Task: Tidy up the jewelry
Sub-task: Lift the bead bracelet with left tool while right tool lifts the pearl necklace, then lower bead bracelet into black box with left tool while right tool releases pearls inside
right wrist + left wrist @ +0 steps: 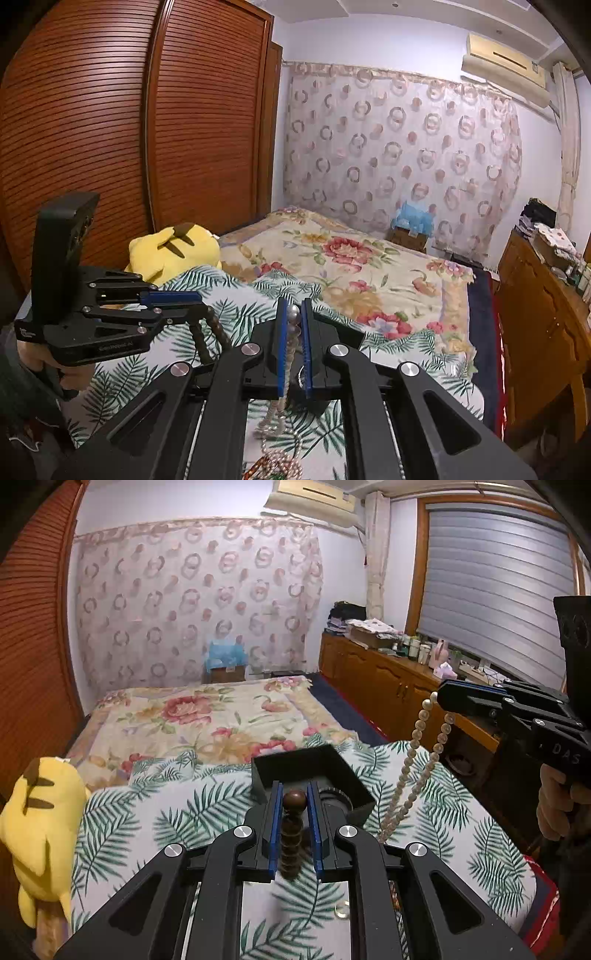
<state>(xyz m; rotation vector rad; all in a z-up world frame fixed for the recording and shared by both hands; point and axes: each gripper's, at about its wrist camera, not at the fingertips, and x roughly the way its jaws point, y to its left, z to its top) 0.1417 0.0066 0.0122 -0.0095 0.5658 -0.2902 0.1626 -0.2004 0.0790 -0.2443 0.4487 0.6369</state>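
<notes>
My left gripper (294, 801) is shut on a dark brown bead bracelet (291, 834), whose strand hangs down between the fingers, just in front of an open black box (310, 771) on the palm-print cover. My right gripper (293, 314) is shut on a pearl necklace (291, 332). In the left wrist view the right gripper (443, 698) holds the necklace (413, 768) up, its loop hanging right of the box. In the right wrist view the left gripper (199, 301) shows with the brown bracelet (214, 328) hanging below.
A yellow plush toy (40, 819) lies at the left of the palm-print cover (177, 812). More beaded jewelry (280, 463) and a small ring (341, 910) lie on the cover near me. A wooden cabinet (388, 686) runs along the right.
</notes>
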